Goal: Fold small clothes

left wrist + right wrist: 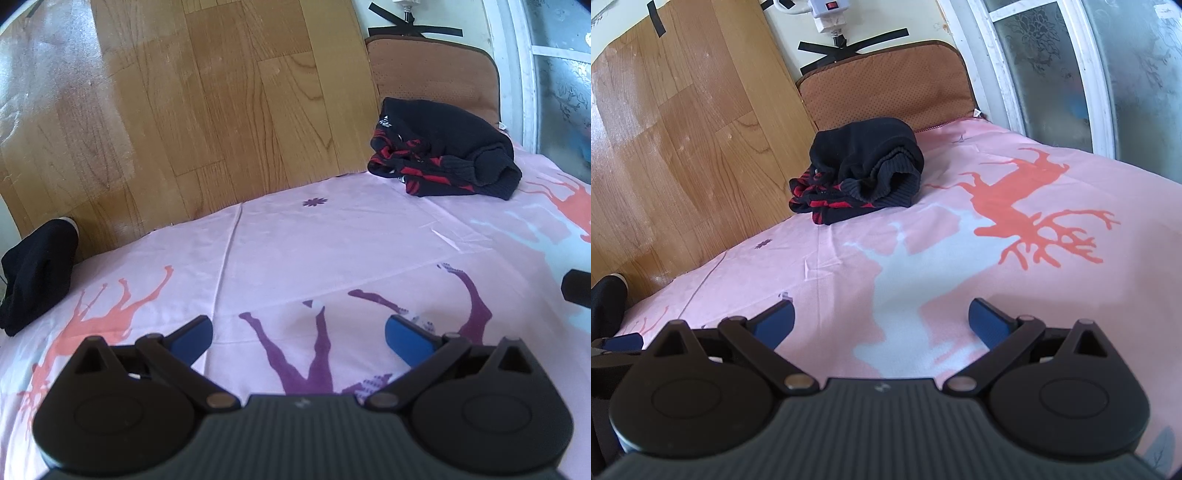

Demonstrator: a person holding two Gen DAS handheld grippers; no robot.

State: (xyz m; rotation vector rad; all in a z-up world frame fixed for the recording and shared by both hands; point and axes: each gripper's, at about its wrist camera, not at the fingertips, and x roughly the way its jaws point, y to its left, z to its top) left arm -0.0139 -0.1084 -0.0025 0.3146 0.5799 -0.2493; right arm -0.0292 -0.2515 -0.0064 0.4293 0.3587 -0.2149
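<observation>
A heap of small dark clothes [443, 151], black knit over red-and-black striped pieces, lies at the far edge of the pink bedsheet [332, 236]; it also shows in the right wrist view [864, 170]. A separate black garment [37, 273] lies at the sheet's left edge, and its tip shows in the right wrist view [607, 299]. My left gripper [299, 338] is open and empty, low over the sheet. My right gripper [881, 319] is open and empty, also low over the sheet and well short of the heap.
The sheet carries deer prints [1027, 206]. A wood-pattern panel [184, 110] stands behind the bed on the left. A brown cushion [886, 85] leans behind the heap. A frosted window [1108, 74] runs along the right. A power strip [829, 14] hangs on the wall.
</observation>
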